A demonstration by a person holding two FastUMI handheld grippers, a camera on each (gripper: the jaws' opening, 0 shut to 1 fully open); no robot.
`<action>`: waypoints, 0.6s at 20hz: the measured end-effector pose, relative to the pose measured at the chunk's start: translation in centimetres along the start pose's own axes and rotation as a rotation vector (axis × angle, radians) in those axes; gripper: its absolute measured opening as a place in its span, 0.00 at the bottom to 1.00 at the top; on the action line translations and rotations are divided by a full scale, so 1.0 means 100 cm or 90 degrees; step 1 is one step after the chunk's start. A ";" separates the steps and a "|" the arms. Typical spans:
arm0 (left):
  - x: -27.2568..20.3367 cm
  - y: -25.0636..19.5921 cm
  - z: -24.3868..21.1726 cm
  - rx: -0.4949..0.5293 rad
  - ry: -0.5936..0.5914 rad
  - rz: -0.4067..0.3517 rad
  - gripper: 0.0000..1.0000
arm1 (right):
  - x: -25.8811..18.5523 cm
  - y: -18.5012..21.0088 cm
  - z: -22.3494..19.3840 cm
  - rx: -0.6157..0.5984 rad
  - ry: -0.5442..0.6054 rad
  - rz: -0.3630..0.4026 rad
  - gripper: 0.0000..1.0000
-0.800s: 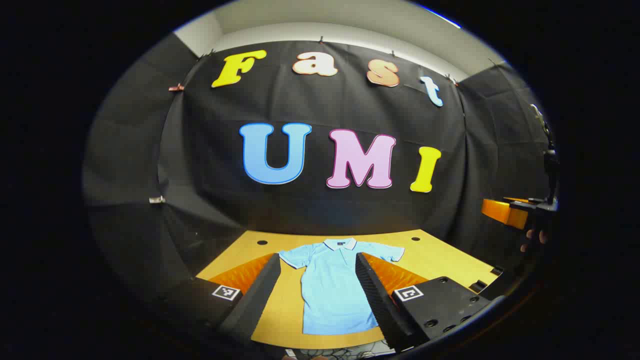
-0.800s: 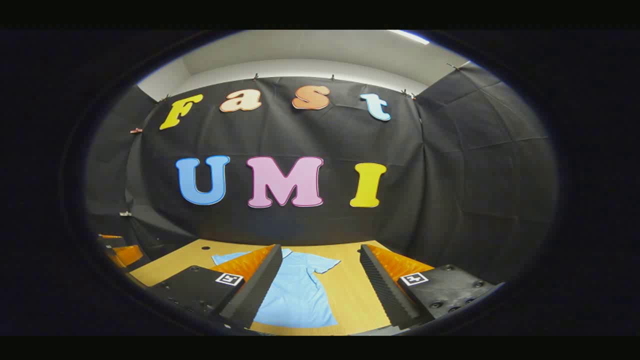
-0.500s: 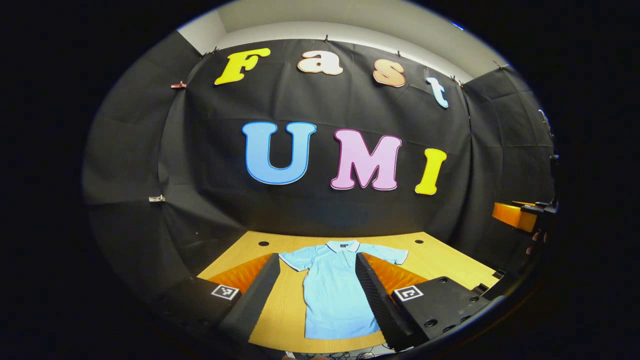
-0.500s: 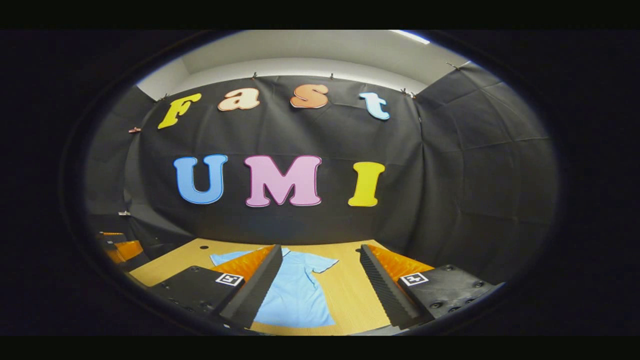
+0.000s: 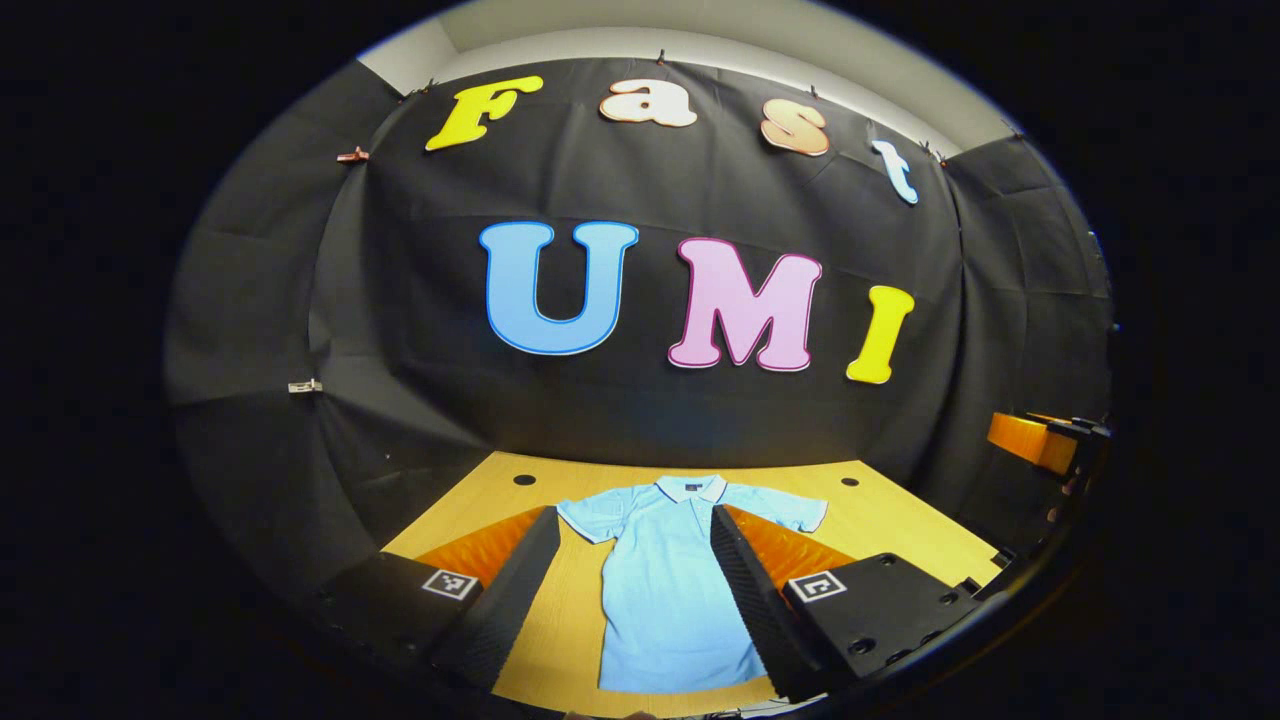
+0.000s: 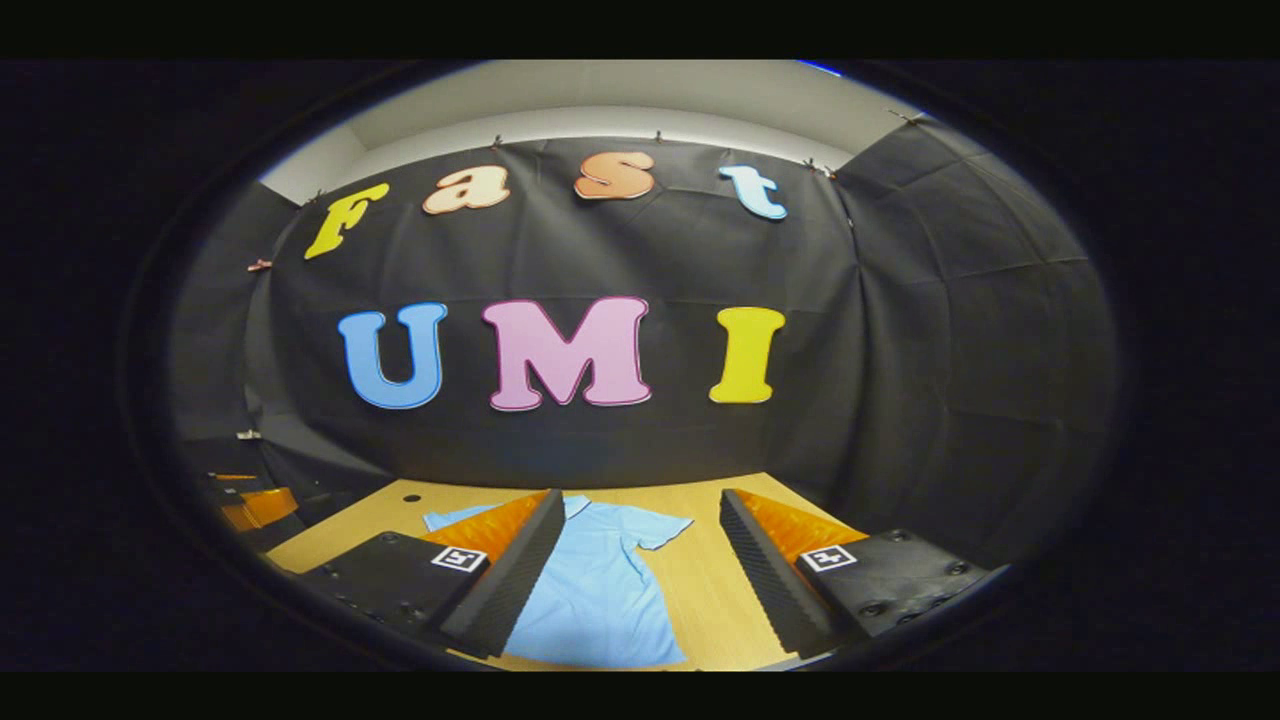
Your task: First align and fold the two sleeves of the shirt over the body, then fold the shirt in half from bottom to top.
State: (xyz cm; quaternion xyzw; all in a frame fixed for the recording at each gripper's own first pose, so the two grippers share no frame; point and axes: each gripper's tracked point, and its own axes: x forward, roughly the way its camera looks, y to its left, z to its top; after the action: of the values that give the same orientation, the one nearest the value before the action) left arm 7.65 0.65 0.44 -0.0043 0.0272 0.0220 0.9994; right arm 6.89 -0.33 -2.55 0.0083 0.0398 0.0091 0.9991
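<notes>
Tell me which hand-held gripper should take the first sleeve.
Probably left: the left hand-held gripper frames the flat shirt squarely. The right hand-held gripper sits off to its side. Both are open above the table.

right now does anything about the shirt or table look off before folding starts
Nothing stands out. The light blue shirt lies flat and face up on the wooden table, collar at the far end, both short sleeves spread out to the sides and not yet folded. The left gripper and right gripper hang open above it, touching nothing.
</notes>
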 end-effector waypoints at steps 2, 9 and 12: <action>0.010 -0.002 0.001 -0.014 0.005 0.003 0.97 | 0.018 -0.002 -0.016 0.011 0.036 0.006 0.98; 0.050 0.009 -0.010 -0.037 0.034 0.067 0.97 | 0.102 -0.008 -0.066 -0.012 0.150 0.049 0.98; 0.061 0.011 -0.009 -0.032 0.040 0.098 0.97 | 0.153 -0.022 -0.084 -0.012 0.184 0.053 0.98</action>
State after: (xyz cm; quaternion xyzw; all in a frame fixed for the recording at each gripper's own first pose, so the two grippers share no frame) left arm 13.60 2.00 -0.80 -0.0276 0.0584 0.0995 0.9929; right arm 21.52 -2.10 -12.15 -0.0010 0.1828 0.0519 0.9818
